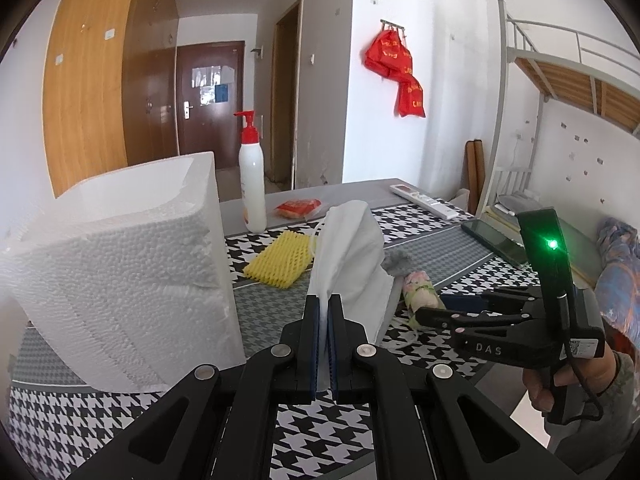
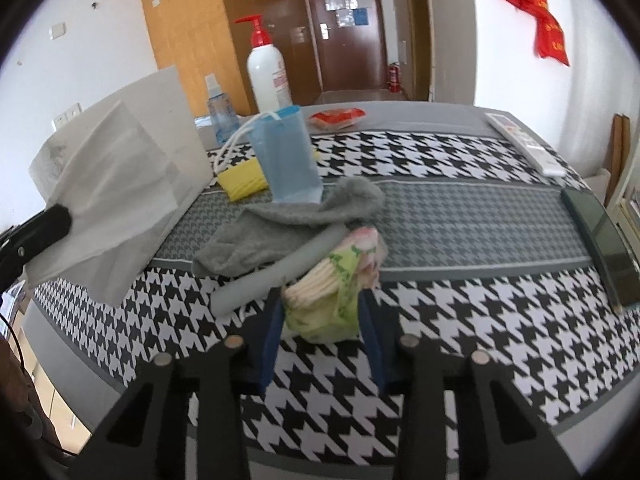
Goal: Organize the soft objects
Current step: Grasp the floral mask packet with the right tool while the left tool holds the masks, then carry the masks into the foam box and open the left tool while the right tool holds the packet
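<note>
Left hand-held gripper [image 1: 323, 312] pinches thin white tissue sheet [image 1: 348, 256]; right hand-held gripper [image 2: 320, 312] clamps green-wrapped soft tissue pack [image 2: 324, 300]. Next, prob.: lift both into white foam box [image 1: 120, 272].

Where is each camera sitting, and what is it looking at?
Left wrist: sits on the left tongs, looking across the table at the white cloth they pinch; the right tongs and a hand show.
Right wrist: sits on the right tongs, looking at the tissue pack.
Both see the pump bottle and door.
</note>
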Available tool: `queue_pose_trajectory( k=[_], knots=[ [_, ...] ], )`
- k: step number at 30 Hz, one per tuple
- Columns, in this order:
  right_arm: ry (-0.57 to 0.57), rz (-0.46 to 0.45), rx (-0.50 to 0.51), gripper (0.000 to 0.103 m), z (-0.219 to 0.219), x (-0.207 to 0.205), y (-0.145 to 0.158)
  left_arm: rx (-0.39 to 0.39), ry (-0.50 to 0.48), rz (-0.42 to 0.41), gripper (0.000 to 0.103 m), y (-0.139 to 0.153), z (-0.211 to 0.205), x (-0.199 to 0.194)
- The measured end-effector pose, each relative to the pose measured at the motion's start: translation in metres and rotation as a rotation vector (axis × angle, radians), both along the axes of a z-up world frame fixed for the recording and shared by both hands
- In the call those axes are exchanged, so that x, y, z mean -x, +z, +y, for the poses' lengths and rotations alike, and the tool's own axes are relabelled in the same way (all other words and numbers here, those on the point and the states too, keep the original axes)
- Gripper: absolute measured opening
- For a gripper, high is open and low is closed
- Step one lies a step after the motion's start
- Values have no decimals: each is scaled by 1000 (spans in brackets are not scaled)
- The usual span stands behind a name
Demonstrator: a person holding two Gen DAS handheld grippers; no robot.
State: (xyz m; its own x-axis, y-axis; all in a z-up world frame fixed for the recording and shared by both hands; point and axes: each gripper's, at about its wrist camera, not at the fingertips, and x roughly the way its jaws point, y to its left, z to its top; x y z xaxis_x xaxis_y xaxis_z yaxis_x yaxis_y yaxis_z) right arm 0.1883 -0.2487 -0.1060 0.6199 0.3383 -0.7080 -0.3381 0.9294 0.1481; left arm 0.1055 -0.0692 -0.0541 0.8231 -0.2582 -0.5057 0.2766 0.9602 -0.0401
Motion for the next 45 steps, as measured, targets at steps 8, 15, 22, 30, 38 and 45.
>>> queue_pose_trajectory(
  k=[8, 15, 22, 30, 38, 45],
  knots=[
    [-60, 15, -14, 35, -11, -4, -7, -6, -14, -2, 4, -1, -2, 3],
    [-81, 17, -41, 32, -13, -13, -12, -10, -8, -8, 4, -1, -2, 7],
    [-109, -19, -60, 28, -22, -7, 0, -3, -11, -27, 4, 4, -2, 10],
    [-89, -97, -65, 29, -22, 16, 26, -5, -14, -53, 4, 13, -4, 13],
    [-68, -170, -64, 29, -14, 33, 50, -5, -21, -93, 4, 28, -5, 13],
    [-46, -229, -58, 29, -7, 43, 70, 4, -33, -142, 4, 44, -3, 16]
  ],
)
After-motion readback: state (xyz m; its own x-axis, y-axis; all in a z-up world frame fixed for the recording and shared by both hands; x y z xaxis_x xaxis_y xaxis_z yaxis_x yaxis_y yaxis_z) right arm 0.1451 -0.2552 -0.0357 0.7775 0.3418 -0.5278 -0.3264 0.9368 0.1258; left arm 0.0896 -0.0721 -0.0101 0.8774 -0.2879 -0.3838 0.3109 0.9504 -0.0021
